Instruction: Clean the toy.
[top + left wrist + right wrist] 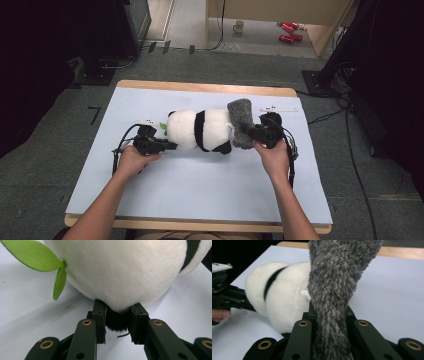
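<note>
A white and black panda plush (200,129) lies on its side in the middle of the pale blue table cover (200,185). Two green felt leaves (37,257) stick out of its head. My left gripper (172,146) comes in from the left and is shut on a black furry part (117,323) at the underside of the plush's white head (120,270). My right gripper (329,315) is shut on a grey fuzzy cloth (337,282), which stands up against the plush's right end (284,297). From above, the grey cloth (241,120) rises beside the right gripper (251,134).
A thin white strip (278,108) lies near the table's back right corner. The wooden table edge (200,87) runs along the back. Cables (350,150) trail on the floor at the right. A mug (239,26) and red cans (289,31) sit far off on the floor.
</note>
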`<state>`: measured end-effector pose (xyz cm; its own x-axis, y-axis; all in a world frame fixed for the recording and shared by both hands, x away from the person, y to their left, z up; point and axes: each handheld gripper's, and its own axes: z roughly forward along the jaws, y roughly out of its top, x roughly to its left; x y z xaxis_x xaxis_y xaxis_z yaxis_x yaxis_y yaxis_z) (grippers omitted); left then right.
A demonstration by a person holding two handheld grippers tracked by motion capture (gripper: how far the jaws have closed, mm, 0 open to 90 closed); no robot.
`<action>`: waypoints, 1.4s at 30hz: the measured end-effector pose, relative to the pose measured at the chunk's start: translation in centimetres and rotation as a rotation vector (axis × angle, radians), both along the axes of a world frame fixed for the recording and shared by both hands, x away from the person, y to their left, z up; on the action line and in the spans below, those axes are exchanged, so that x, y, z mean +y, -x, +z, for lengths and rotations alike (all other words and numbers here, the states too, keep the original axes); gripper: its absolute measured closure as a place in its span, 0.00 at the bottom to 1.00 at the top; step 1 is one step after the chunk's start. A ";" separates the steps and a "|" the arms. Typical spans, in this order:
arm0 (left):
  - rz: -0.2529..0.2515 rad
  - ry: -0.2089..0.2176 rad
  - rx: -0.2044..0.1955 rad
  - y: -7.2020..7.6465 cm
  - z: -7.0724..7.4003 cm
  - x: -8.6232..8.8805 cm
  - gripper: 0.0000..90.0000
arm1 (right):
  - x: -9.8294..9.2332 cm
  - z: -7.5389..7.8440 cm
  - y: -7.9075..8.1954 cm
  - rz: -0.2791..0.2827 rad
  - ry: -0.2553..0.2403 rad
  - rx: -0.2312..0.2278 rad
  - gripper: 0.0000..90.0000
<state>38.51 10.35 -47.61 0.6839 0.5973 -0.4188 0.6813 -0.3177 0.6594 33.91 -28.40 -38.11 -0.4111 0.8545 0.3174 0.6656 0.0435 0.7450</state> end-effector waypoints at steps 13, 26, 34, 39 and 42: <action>-0.008 0.048 -0.047 0.9 0.6 -0.3 0.79 | 4.2 1.5 0.8 0.164 -0.031 -0.024 0.85; 0.012 0.045 -0.093 1.5 0.5 -0.4 0.74 | 5.1 -2.1 -0.5 0.177 0.076 0.060 0.85; 0.021 0.020 -0.167 1.5 0.5 -0.5 0.58 | 5.0 -2.4 -1.3 0.152 0.082 0.026 0.85; 0.032 0.053 -0.210 1.4 0.7 0.0 0.44 | 4.8 -2.5 -1.8 0.139 0.087 0.012 0.85; 0.040 0.083 -0.238 1.3 1.0 0.4 0.40 | 4.7 -2.4 -2.0 0.133 0.089 0.011 0.85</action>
